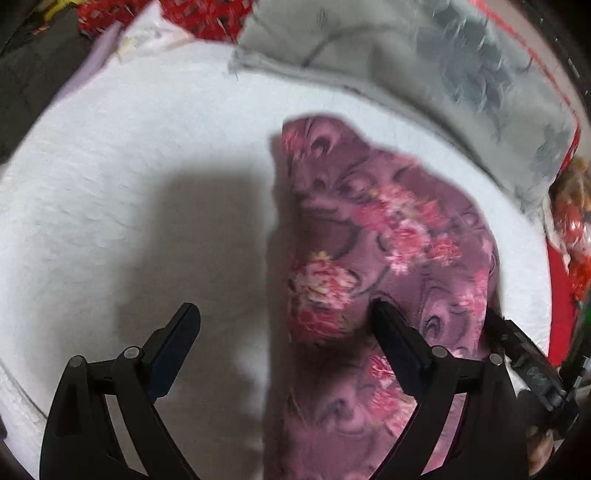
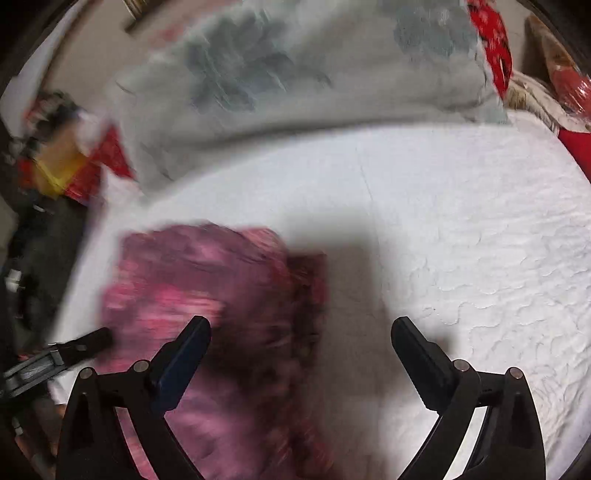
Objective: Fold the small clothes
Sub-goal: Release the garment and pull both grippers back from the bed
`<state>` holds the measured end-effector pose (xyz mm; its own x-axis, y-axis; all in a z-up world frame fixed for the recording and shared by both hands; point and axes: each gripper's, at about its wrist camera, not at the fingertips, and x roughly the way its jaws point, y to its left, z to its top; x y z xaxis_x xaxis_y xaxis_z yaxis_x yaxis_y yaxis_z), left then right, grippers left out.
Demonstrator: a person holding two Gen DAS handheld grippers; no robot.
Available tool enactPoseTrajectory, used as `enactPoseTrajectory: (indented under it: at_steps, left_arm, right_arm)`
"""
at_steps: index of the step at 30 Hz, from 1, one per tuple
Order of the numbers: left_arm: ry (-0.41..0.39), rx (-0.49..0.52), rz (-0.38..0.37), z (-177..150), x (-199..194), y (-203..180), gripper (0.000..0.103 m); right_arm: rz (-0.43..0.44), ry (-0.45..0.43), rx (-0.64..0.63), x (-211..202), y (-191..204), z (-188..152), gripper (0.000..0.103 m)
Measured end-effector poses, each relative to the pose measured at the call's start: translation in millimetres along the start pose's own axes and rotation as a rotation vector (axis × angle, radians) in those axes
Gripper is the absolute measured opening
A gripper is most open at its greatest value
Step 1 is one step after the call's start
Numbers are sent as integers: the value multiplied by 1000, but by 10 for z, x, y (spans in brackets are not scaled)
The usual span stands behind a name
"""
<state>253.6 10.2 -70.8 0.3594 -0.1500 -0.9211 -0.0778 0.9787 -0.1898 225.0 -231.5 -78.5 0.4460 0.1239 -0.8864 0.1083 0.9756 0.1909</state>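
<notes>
A purple garment with pink flowers [image 1: 391, 243] lies folded lengthwise on the white quilted bed [image 1: 129, 166]. My left gripper [image 1: 284, 314] is open and empty; its right finger hangs over the garment's near part, its left finger over bare sheet. The other gripper's tip [image 1: 517, 343] shows at the garment's right edge. In the right wrist view the garment [image 2: 207, 280] is blurred, lower left. My right gripper [image 2: 301, 328] is open and empty, its left finger over the garment, its right over bare sheet. The left gripper's tip [image 2: 88, 341] shows at the left.
A grey floral pillow [image 1: 424, 62] lies along the back of the bed, also in the right wrist view [image 2: 295, 66]. Red patterned fabric [image 1: 207, 14] and clutter sit behind it and at the bed's sides. Dark floor lies off the left edge [image 2: 33, 258].
</notes>
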Motion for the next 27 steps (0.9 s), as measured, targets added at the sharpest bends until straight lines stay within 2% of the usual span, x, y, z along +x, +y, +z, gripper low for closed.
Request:
enactPoseTrajectory:
  at_steps: [2,5,7,9,11,14,15,18,21,24,26,27]
  left_arm:
    - [9,-28,-25,22,-15,70,102]
    - [1,-27,-34,-41,-163,160,102]
    - [-11,-10,-48,-191,-262,210,101]
    - [-14,11,-23,-402,-275,216,102]
    - [1,41,-12,-560,-234,169,102]
    - [-15,64,9,-784,-387,141,102]
    - [-26,80,24,-838,-456,130,102]
    - [-120,161,116,-1098,-751,103,101]
    - [-207,218,202,-1329,-958,113,101]
    - [-235,239,242,-1508,-1066,148,101]
    - [-248,252,251,-1588,-1108,167,102]
    - [-252,259,258,-1657,-1143,156,102]
  right_arm:
    - [-13,-40,-64,-74,37,26,103]
    - [-58,-43,-162,-293,69,4,102]
    - [-17,-31,-231,-487,24,-134,103]
    - [6,5,-281,-549,-91,-366,103]
    - [-62,31,-296,-511,-213,-606,103]
    - [-202,61,-246,-549,-377,-786,102]
    - [-210,55,-244,-621,-411,-848,102]
    - [-171,-4,-254,-954,-420,-1030,103]
    - [-168,-56,-281,-1244,-336,-1224,103]
    - [-153,-134,-306,-1524,-293,-1419,103]
    - [-174,-175,-326,-1668,-237,-1572,103]
    - [-184,-188,-338,-1650,-209,-1538,103]
